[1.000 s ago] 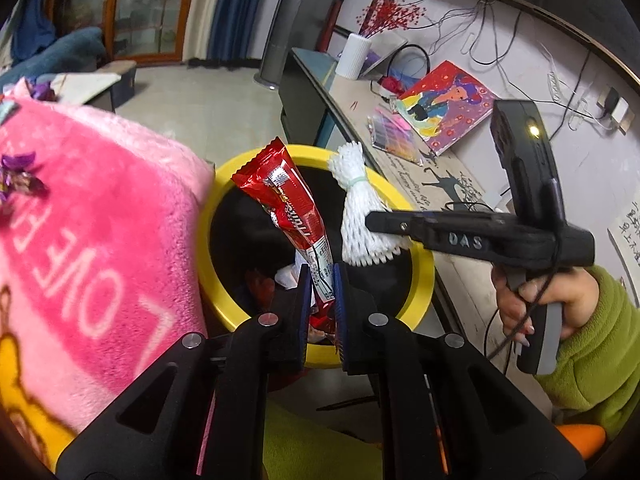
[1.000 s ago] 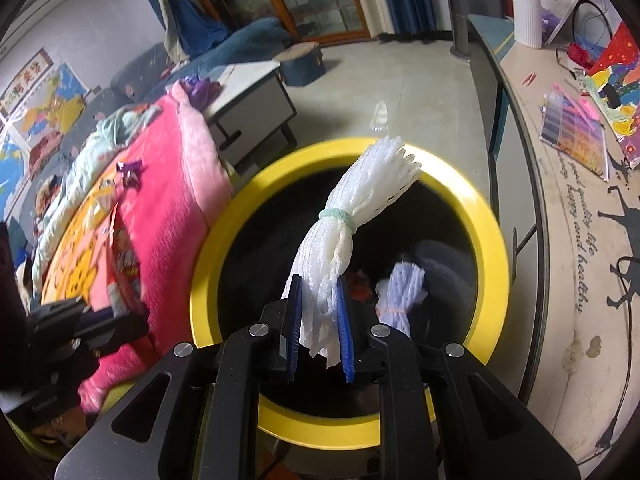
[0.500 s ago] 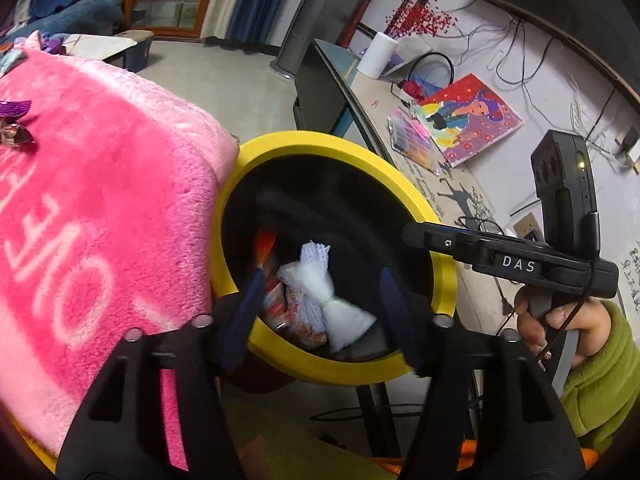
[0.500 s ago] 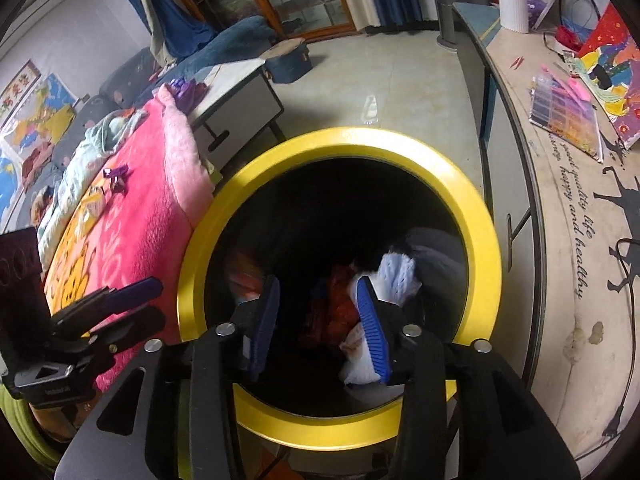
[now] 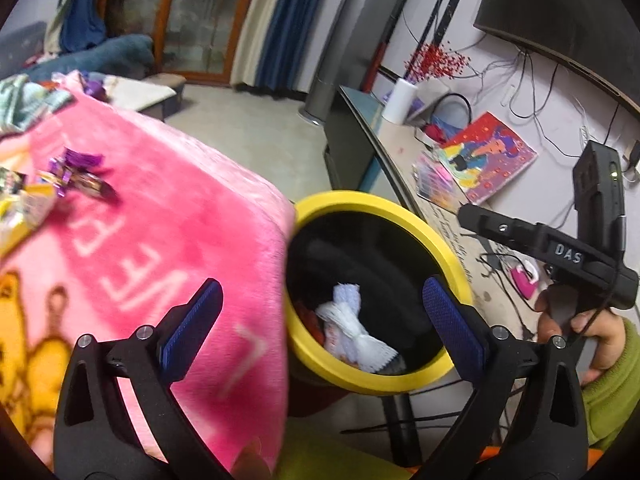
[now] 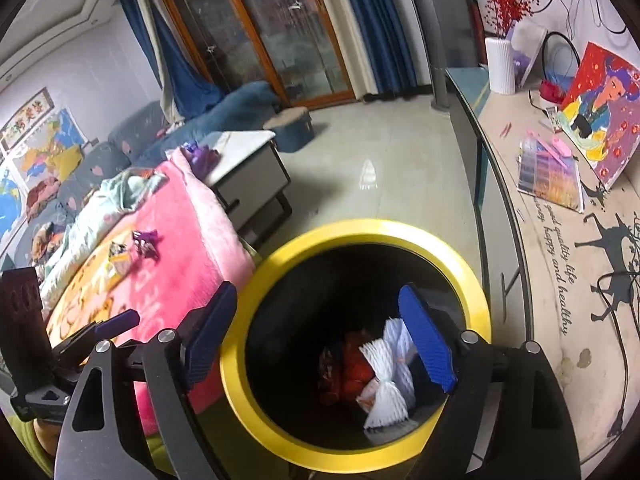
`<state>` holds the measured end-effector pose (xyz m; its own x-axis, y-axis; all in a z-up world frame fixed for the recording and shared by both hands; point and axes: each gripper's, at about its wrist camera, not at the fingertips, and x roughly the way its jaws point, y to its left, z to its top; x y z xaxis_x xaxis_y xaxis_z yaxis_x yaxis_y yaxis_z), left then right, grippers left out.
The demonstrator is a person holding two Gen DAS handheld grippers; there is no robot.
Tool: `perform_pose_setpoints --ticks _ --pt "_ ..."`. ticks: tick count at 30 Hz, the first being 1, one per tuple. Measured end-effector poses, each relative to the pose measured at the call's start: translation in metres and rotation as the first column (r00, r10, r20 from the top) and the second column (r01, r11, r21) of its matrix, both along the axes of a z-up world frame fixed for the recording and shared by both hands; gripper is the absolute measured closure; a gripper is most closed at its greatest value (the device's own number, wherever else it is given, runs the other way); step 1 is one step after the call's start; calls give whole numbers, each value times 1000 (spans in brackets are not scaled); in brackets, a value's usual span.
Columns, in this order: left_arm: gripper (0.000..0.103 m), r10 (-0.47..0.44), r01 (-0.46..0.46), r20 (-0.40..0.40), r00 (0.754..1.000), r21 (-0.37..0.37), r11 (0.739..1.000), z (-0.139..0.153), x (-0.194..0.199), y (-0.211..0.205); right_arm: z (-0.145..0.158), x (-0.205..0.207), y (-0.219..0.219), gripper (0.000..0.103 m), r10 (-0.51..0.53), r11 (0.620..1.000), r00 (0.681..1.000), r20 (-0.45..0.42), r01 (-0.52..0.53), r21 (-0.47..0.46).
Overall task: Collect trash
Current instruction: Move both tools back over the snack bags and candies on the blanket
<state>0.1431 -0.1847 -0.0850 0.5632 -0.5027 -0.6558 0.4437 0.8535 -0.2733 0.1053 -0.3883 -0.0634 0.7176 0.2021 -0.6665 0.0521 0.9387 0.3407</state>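
Observation:
A yellow-rimmed black bin (image 5: 400, 216) (image 6: 360, 232) stands beside the pink blanket. Inside it lie white foam netting (image 5: 352, 332) (image 6: 390, 384) and a red snack wrapper (image 6: 352, 368). My left gripper (image 5: 320, 320) hangs over the bin's left rim, its jaws opening wide with nothing between them. My right gripper (image 6: 320, 340) hovers above the bin mouth, jaws opening and empty; it also shows in the left wrist view (image 5: 476, 216). Purple candy wrappers (image 5: 76, 172) (image 6: 146, 242) and a yellow wrapper (image 6: 118, 258) lie on the blanket.
The pink blanket (image 5: 160, 240) fills the left. A long counter (image 6: 560, 240) on the right carries a painting (image 6: 600, 120), a colour card and a white vase (image 6: 500, 64). A low white table (image 6: 248, 160) and tiled floor lie beyond the bin.
Both grippers opened and let go: the red wrapper and the white foam netting dropped into the bin. Both grippers then rose, and the left swung towards the blanket.

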Motion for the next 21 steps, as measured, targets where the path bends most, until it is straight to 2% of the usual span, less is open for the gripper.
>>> perform_pose_setpoints --ticks 10,16,21 --pt "11 99 -101 95 991 14 995 22 -6 34 24 -7 32 23 59 998 994 97 -58 -9" --pt "11 171 -178 165 971 27 984 36 -10 58 40 -15 63 23 124 991 976 179 -112 -75" --pt "11 232 -241 196 953 23 970 43 -11 82 47 -16 81 22 163 984 965 205 -143 -107"
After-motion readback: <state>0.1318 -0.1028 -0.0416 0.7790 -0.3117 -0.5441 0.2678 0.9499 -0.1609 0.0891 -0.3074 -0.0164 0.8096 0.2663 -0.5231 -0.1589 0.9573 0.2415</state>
